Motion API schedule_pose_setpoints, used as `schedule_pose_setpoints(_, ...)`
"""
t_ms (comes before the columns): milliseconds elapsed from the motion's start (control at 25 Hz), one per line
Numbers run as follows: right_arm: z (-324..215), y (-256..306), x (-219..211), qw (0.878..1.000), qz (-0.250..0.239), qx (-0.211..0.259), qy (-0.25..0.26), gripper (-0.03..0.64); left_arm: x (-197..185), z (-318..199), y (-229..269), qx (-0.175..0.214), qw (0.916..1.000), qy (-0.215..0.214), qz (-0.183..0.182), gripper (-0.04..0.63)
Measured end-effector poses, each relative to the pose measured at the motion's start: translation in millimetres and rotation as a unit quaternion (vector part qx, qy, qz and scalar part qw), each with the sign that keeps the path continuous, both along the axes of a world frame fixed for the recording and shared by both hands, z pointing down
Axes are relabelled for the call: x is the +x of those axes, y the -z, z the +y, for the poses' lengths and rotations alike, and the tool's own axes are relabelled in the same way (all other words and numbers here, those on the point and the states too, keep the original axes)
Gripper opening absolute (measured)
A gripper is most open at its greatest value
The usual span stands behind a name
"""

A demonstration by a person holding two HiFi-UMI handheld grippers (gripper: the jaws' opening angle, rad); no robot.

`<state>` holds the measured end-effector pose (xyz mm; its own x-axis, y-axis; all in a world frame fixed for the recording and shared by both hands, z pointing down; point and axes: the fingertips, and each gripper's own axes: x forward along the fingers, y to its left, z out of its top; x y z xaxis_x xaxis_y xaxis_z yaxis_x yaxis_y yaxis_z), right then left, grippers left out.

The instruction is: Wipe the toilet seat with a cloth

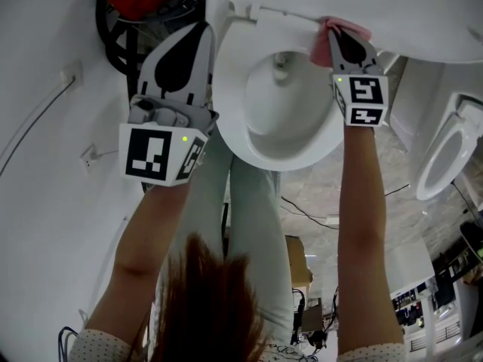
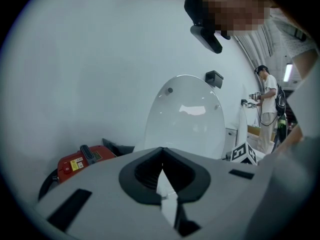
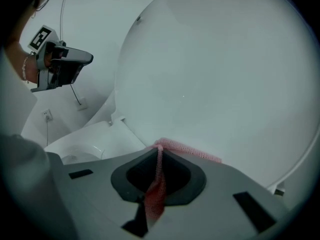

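right gripper view: right tool (image 3: 159,153) pinches only a thin fold of pink cloth (image 3: 154,194) at the raised lid (image 3: 210,84); rubbing may pull it free. left tool (image 2: 162,159) closed, empty.

The pink, open-knit cloth (image 1: 349,29) is pinched as a thin fold in the right claw (image 3: 159,156). Its bunched far edge presses on the raised white lid (image 3: 215,74), just above the lowered white toilet seat (image 1: 230,115).
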<state>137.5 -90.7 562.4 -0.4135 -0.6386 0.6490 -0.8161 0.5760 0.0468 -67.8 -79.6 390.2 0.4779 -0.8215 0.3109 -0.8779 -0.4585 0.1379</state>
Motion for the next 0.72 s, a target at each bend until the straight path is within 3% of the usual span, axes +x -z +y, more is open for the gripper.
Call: schedule_pose_setpoints(720, 18, 0, 33, 0.999, 0.028, 0.017, 0.002, 0.035, 14, 5, -2, -0.003, 0.9999, -0.013, 0.009, 0.003)
